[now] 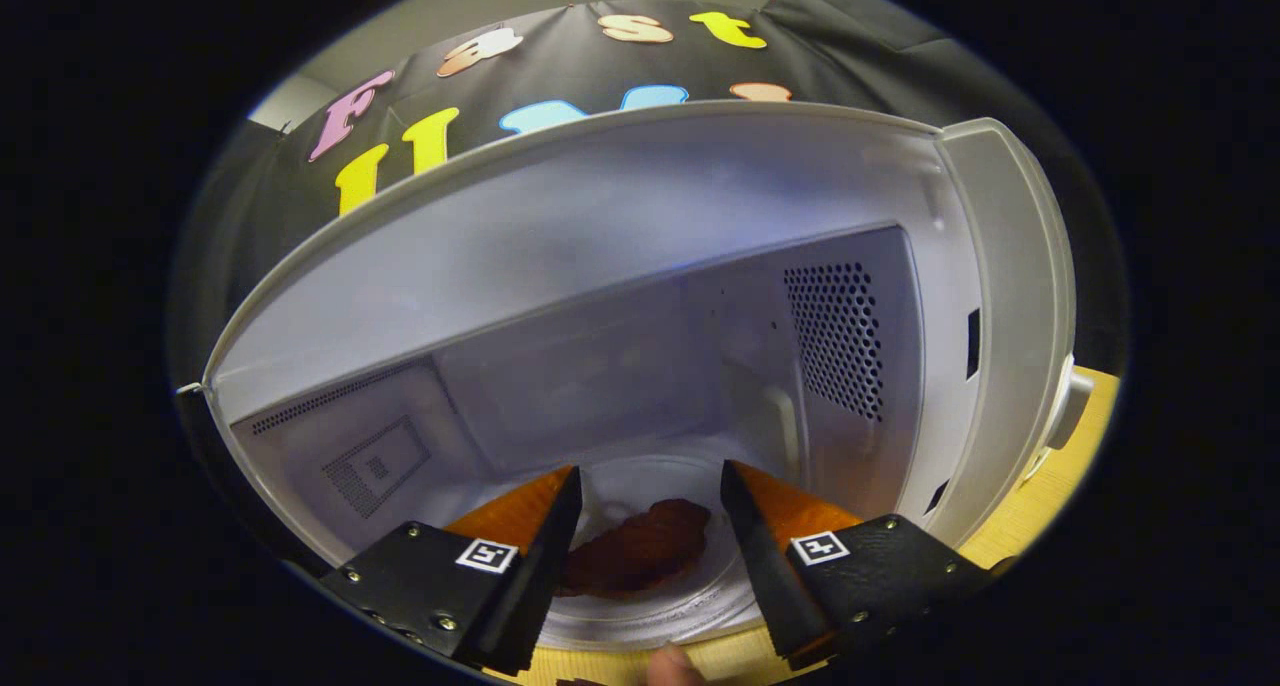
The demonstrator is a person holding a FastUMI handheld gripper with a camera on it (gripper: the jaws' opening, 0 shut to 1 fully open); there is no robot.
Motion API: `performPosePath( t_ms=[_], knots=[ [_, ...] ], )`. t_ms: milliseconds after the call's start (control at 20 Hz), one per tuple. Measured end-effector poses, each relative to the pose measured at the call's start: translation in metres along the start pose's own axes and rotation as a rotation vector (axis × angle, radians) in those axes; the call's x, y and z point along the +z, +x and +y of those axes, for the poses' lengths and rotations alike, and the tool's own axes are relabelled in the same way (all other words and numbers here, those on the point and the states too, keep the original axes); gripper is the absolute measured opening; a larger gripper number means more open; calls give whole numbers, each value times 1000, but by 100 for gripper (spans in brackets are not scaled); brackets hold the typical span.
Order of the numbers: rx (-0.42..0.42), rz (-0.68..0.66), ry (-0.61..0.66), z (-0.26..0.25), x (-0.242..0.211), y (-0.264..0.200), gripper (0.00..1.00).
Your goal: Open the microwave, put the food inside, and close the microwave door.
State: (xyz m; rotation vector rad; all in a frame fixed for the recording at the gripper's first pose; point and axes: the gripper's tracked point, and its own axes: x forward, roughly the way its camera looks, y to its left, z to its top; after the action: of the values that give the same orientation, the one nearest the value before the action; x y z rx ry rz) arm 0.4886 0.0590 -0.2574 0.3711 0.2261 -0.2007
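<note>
And here we are, looking straight into the white box-shaped microwave [640,296], its front wide open and the cavity on full show. Down on the round pale glass turntable [690,606] lies the reddish-brown lump of food [640,551], flat on the plate, sitting between the two fingers and just ahead of them. The hand-held two-finger gripper [648,486] has its fingers spread apart, with clear daylight on both sides of the food: nothing is pinched. That reads to me as a release: food set down at the middle of the turntable so it clears the door, fingers parted so the tool can back out without dragging it along.

Whether the left finger brushes the food's near edge is hard to judge, since its tip covers that spot.

Perforated vent holes [835,336] dot the right inner wall, and a mesh patch [375,466] marks the left one. The microwave stands on a light wooden tabletop [1060,506], which shows past its right side and under its sill. A fingertip [672,666] peeks in below the gripper. Behind, black cloth [850,56] drapes the booth. Door closing looks to be next.
</note>
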Motion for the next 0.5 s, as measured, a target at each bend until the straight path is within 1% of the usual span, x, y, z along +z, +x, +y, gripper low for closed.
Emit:
performPosePath(
  t_ms=[50,200,350,500],
  knots=[
    [38,25,-2,9,-3,-10,86],
    [144,66,-54,30,-6,-54,87],
    [238,37,-123,44,7,-108,86],
    [346,20,-157,57,20,-170,86]
  ],
)
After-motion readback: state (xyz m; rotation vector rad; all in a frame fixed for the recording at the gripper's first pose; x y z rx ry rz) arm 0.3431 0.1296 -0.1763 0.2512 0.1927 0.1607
